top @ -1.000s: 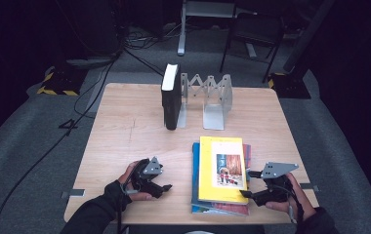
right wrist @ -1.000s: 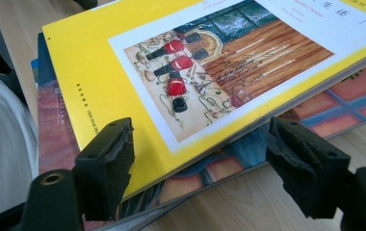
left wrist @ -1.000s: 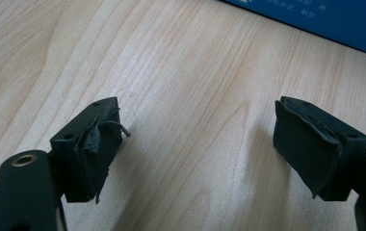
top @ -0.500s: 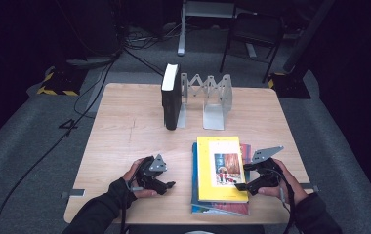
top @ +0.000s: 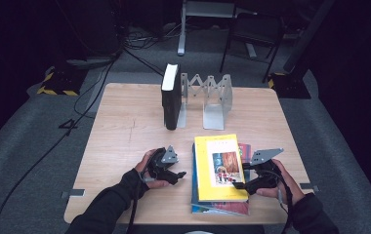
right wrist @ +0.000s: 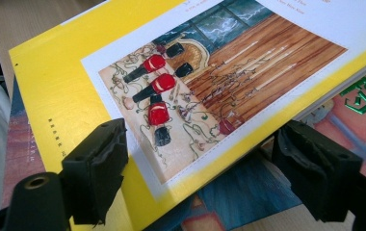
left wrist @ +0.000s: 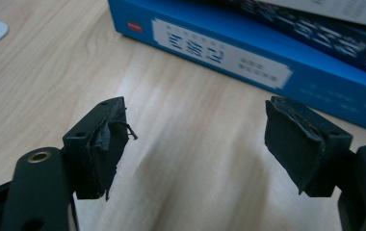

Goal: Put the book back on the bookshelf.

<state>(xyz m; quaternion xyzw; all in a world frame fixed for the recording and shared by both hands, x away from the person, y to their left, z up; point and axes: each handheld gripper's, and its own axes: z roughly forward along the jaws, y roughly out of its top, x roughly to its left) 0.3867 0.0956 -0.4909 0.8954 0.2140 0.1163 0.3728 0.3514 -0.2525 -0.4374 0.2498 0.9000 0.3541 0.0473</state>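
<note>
While both grippers, left gripper [top: 177, 173] and right gripper [top: 238, 185], stand apart and empty, the yellow book [top: 220, 166] tops the stack near the tabletop's front edge; a one-sided pinch risks sliding it off.

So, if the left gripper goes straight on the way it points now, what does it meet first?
Probably the blue spine of the bottom book in the stack; the left gripper stands open over bare wooden table.

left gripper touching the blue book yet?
Apart. In the left gripper view, bare table shows between the left gripper and the blue book.
</note>
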